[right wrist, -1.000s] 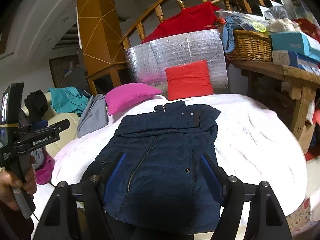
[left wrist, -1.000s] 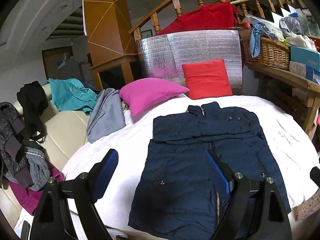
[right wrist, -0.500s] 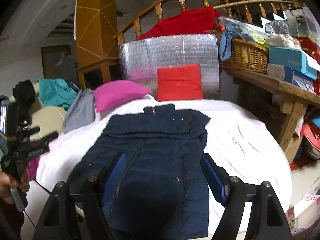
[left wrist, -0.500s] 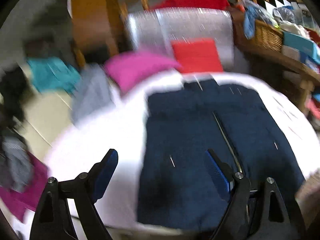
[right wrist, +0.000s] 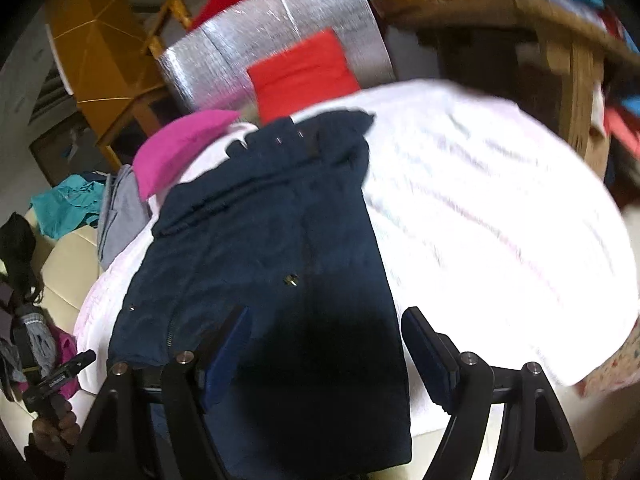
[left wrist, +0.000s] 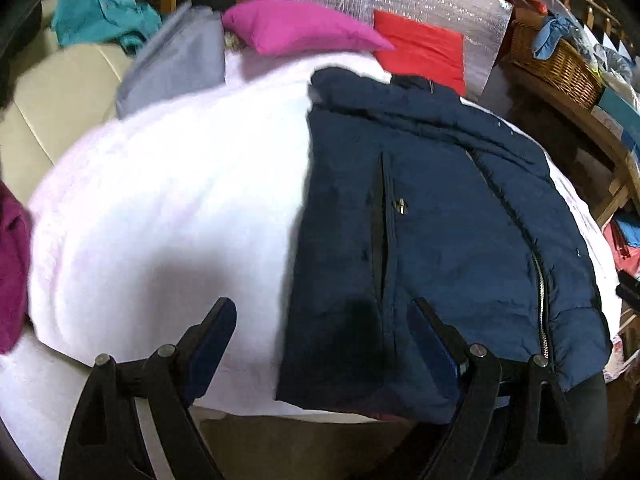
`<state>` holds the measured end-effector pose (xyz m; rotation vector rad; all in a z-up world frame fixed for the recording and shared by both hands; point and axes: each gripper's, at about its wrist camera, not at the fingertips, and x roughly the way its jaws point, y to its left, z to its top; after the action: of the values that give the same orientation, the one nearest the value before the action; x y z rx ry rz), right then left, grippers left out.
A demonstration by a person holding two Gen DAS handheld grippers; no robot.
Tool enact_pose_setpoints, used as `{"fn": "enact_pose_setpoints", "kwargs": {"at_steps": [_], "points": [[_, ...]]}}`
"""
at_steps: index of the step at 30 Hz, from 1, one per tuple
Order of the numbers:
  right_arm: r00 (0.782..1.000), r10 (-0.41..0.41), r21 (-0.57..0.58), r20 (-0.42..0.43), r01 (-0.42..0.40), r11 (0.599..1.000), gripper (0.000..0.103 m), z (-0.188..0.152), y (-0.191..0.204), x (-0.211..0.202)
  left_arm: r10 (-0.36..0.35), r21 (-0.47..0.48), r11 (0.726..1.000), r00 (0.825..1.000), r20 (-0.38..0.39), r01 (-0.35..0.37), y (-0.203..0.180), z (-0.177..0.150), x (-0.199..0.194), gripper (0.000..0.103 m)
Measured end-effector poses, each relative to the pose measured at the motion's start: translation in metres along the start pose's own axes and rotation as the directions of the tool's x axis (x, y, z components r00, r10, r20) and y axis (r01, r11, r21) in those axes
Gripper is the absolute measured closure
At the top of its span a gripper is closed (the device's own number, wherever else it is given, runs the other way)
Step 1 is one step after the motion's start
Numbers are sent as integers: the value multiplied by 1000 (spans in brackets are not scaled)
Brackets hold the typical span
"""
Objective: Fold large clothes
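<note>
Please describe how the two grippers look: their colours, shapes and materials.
The left gripper and the right gripper look alike: black angular frames, silver round bolt heads at the joints, and two flat fingers lined with ribbed dark blue pads.

Both views motion-blurred, fisheye-bent and dark at the corners; white blanket (right wrist: 500, 216) glares, overexposed; dark shadow patch on the jacket (right wrist: 320, 344)
</note>
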<state>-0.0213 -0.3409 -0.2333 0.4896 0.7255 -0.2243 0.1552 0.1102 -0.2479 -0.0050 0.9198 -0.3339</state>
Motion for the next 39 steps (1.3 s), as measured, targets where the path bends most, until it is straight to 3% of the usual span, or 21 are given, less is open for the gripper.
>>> {"fn": "enact_pose_setpoints", "kwargs": {"at_steps": [2,5,12,16,18,19,20,24,26,30,32,34,37,38,39], "points": [[1000,-11,4,-27,11,1000,23,-5,-7,9,-15,-20,1000,1000,-23,15,4,-6,5,19],[999,-9,24,-53,10,1000,23,-12,-17,16,-48,-30,998,998,-46,47,4,-12,9,38],[993,28,82,-113,-18,996,23,-24,-31,33,-56,-46,998,997,-52,53,4,-7,10,40],[979,124,115,-163,-106,988,24,-30,-27,38,-83,-75,994,993,-79,78,8,-8,13,40],[972,172,106,-158,-157,982,34,-28,-22,32,-100,-80,992,992,-80,94,10,-7,11,40],[963,217,107,-157,-202,973,47,-27,-20,29,-112,-83,991,991,-76,105,11,-7,10,40],[962,227,102,-151,-213,972,49,-25,-18,26,-121,-85,990,990,-71,115,12,-7,9,43],[971,147,45,-188,-141,989,48,-28,-12,32,-116,-92,990,990,-79,108,16,-9,10,47],[966,112,59,-233,-101,993,41,-35,-15,43,-121,-104,988,988,-91,111,17,-9,12,45],[958,152,66,-242,-140,988,38,-34,-13,42,-153,-90,985,982,-108,144,13,-6,11,45],[957,178,35,-230,-175,984,57,-30,-5,35,-173,-91,982,980,-95,164,12,-4,7,62],[964,188,-11,-189,-194,981,59,-27,4,22,-172,-92,982,982,-83,165,11,-2,3,66],[970,195,-58,-148,-205,977,60,-24,9,12,-145,-60,988,986,-82,140,5,-2,1,66],[972,169,-68,-162,-182,981,59,-26,9,16,-124,-42,992,988,-92,121,3,-3,4,63],[971,144,-66,-193,-159,985,56,-25,8,25,-111,-32,994,987,-116,108,1,-5,8,51]]}}
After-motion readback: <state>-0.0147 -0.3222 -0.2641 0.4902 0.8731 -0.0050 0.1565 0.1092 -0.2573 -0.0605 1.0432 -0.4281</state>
